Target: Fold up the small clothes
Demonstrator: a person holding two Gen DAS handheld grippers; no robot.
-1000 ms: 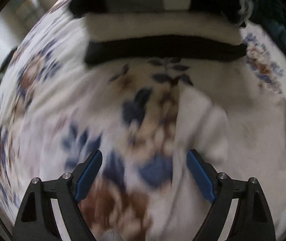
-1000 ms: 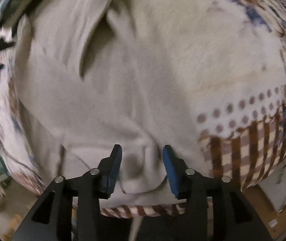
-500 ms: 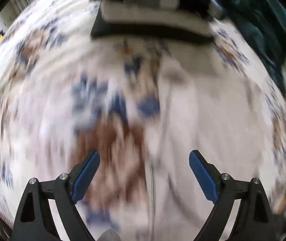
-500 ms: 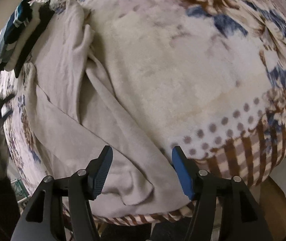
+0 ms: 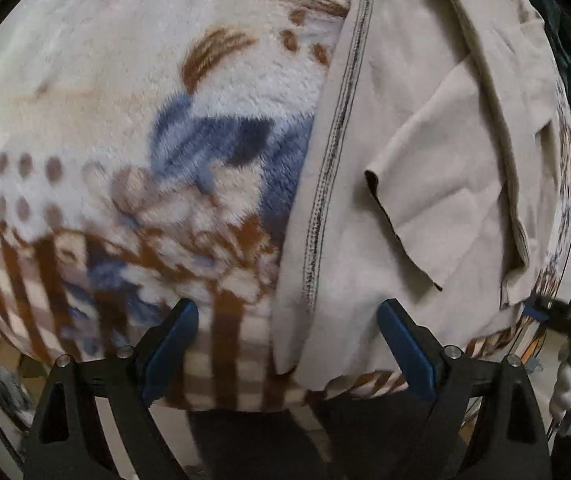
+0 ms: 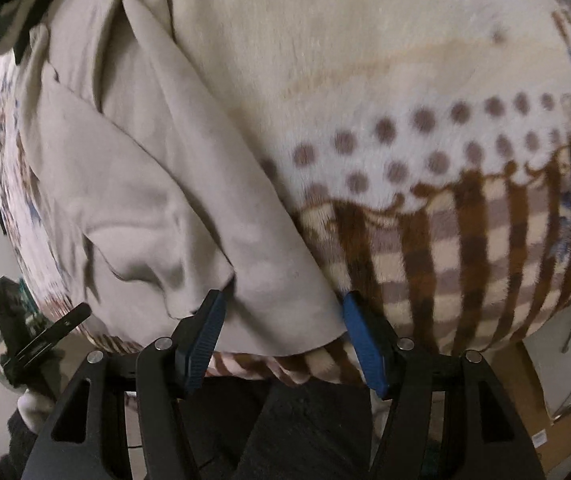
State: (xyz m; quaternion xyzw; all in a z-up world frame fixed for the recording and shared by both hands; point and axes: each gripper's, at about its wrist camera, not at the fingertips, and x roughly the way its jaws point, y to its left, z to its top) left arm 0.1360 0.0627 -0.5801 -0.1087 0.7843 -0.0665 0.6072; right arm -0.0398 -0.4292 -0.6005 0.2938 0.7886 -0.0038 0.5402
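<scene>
A beige garment [image 5: 437, 168] lies spread and creased on a floral fleece blanket [image 5: 125, 92], its near hem hanging over the blanket's front edge. Its stitched left edge [image 5: 337, 132] runs up the left wrist view. My left gripper [image 5: 287, 320] is open, its blue pads either side of the garment's lower left corner. In the right wrist view the same garment [image 6: 133, 184] fills the left half. My right gripper [image 6: 283, 316] is open, its pads straddling the garment's lower right corner at the blanket's edge [image 6: 445, 256].
A stack of folded dark and light clothes [image 6: 1, 12] sits at the far end of the blanket. Dark fabric [image 5: 569, 48] lies at the far right. The left gripper [image 6: 33, 340] shows at the lower left of the right wrist view. Below the edge is floor [image 6: 565, 420].
Both grippers have pulled back toward the near edge of the blanket. The right gripper has opened from nearly closed on a fold and now straddles the hem. The left stayed open.
</scene>
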